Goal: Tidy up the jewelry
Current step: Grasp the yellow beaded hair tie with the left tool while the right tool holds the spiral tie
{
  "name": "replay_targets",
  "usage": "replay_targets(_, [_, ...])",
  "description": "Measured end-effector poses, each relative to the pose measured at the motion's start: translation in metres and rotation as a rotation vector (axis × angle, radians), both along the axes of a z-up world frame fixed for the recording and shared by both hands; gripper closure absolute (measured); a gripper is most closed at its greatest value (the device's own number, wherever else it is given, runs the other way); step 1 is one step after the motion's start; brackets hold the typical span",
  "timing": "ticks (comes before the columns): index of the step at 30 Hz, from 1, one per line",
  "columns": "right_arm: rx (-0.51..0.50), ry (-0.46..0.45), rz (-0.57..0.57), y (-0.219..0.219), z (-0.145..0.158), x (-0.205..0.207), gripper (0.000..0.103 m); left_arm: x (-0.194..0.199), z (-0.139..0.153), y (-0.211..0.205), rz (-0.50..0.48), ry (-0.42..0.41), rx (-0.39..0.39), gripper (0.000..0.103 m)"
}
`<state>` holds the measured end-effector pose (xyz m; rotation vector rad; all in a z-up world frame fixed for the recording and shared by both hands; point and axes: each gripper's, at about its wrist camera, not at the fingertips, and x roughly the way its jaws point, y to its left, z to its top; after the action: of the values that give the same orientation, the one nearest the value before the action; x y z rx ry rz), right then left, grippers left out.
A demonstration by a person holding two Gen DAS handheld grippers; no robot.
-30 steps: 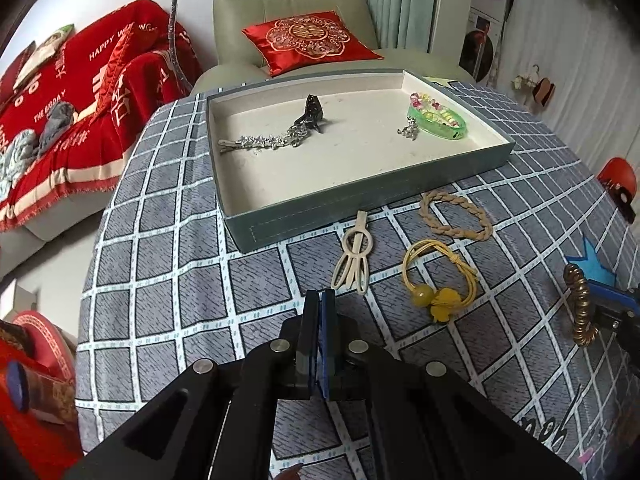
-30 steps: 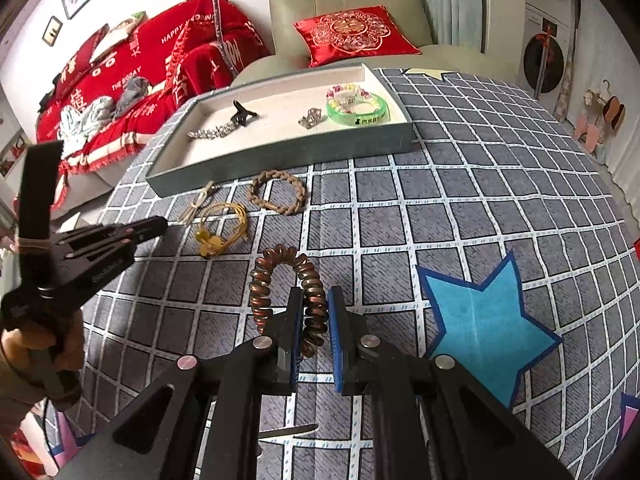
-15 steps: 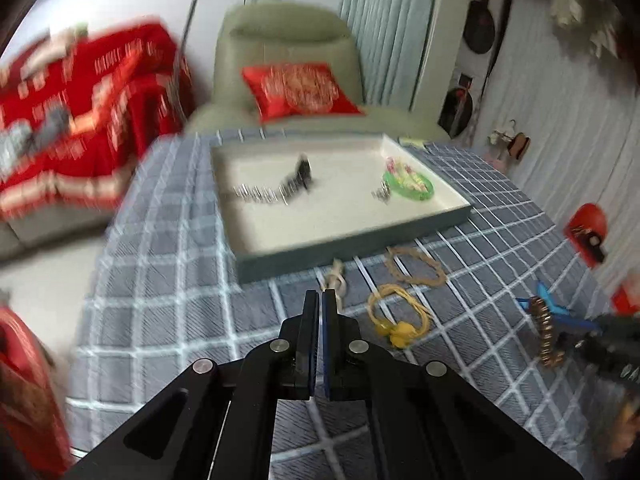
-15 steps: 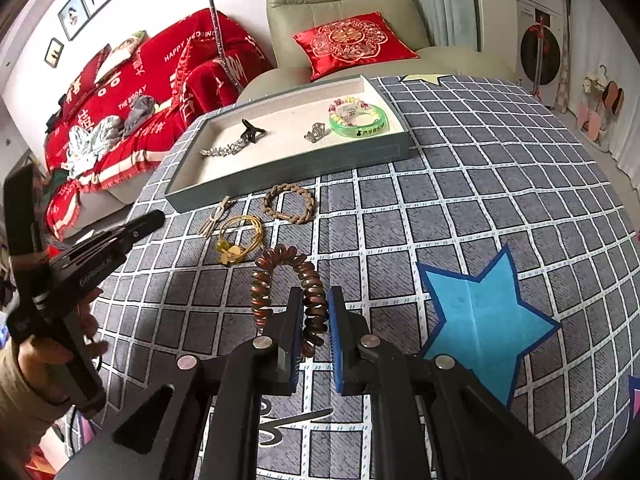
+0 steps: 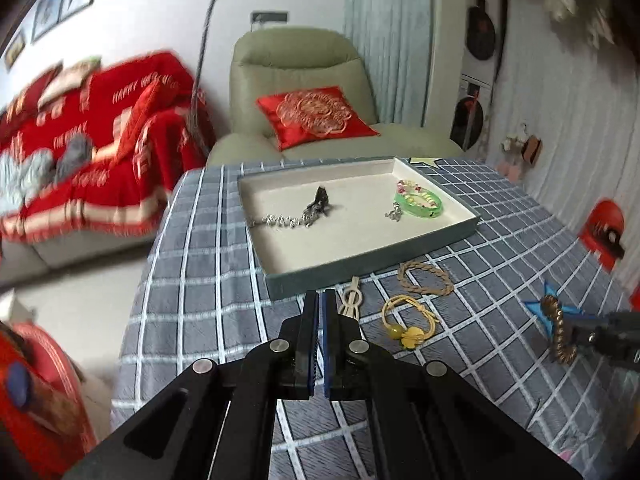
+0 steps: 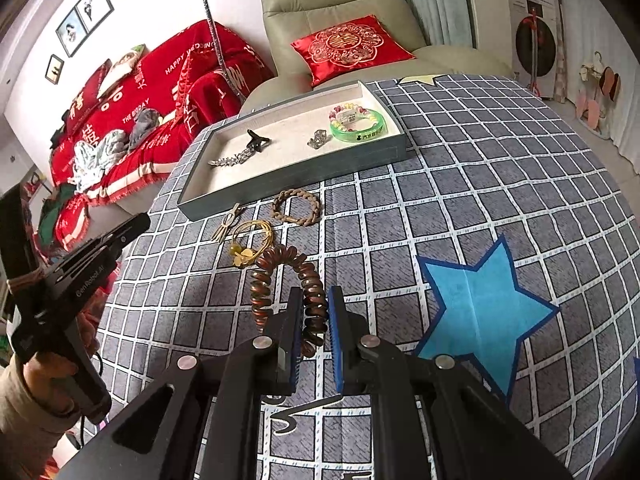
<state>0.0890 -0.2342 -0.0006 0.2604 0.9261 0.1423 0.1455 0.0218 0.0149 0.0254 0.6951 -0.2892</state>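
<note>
Up front, the right gripper (image 6: 314, 322) clamps a glossy brown spiral coil hair tie (image 6: 280, 276), its loop stretching toward eleven o'clock, while the left gripper (image 5: 319, 312) stays empty, pads pressed together.

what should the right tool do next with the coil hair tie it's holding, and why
Probably carry it forward over the tray and release it there. The right tool is clamped on the brown coil hair tie, and the tray already holds a green bangle with bare lining free.
</note>
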Motion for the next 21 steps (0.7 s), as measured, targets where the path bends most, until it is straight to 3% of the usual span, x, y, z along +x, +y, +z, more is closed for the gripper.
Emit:
replay_targets(4, [0.005, -0.004, -0.005, -0.001, 0.001, -0.003, 0.090, -0.007, 0.008, 0.010, 0.021, -0.014, -0.040, 0.086])
replay_targets(7, [0.015, -0.005, -0.008, -0.002, 0.001, -0.003, 0.090, -0.020, 0.021, 0.022, -0.072, -0.064, -0.234, 0.086])
replay_targets(9, [0.018, -0.003, -0.008, -0.002, 0.000, -0.003, 0.090, -0.024, 0.029, 0.022, -0.127, -0.035, -0.294, 0.086])
replay_targets(11, [0.022, -0.003, -0.009, -0.001, 0.000, -0.003, 0.090, -0.028, 0.035, 0.016, -0.160, -0.026, -0.237, 0.086])
replay_targets(12, [0.024, -0.005, -0.009, -0.001, 0.001, -0.003, 0.090, -0.033, 0.039, 0.011, -0.135, -0.070, -0.164, 0.086])
replay_targets(13, [0.024, -0.008, -0.010, -0.001, 0.001, -0.004, 0.090, -0.039, 0.042, 0.010, -0.148, -0.102, -0.152, 0.086])
replay_targets(14, [0.024, -0.010, -0.010, -0.001, 0.002, -0.005, 0.090, -0.043, 0.044, 0.011, -0.183, -0.105, -0.180, 0.080])
replay_targets(15, [0.024, -0.009, -0.010, -0.002, 0.002, -0.006, 0.090, -0.048, 0.047, 0.011, -0.196, -0.121, -0.184, 0.058])
replay_targets(16, [0.025, -0.009, -0.010, -0.002, 0.002, -0.006, 0.090, -0.053, 0.050, 0.010, -0.204, -0.151, -0.166, 0.000])
replay_targets(19, [0.031, -0.007, -0.016, -0.003, 0.002, -0.008, 0.090, -0.051, 0.045, -0.001, -0.176, -0.218, -0.097, 0.000])
replay_targets(21, [0.037, -0.005, -0.019, -0.004, 0.001, -0.008, 0.090, -0.044, 0.041, 0.000, -0.167, -0.229, -0.154, 0.000])
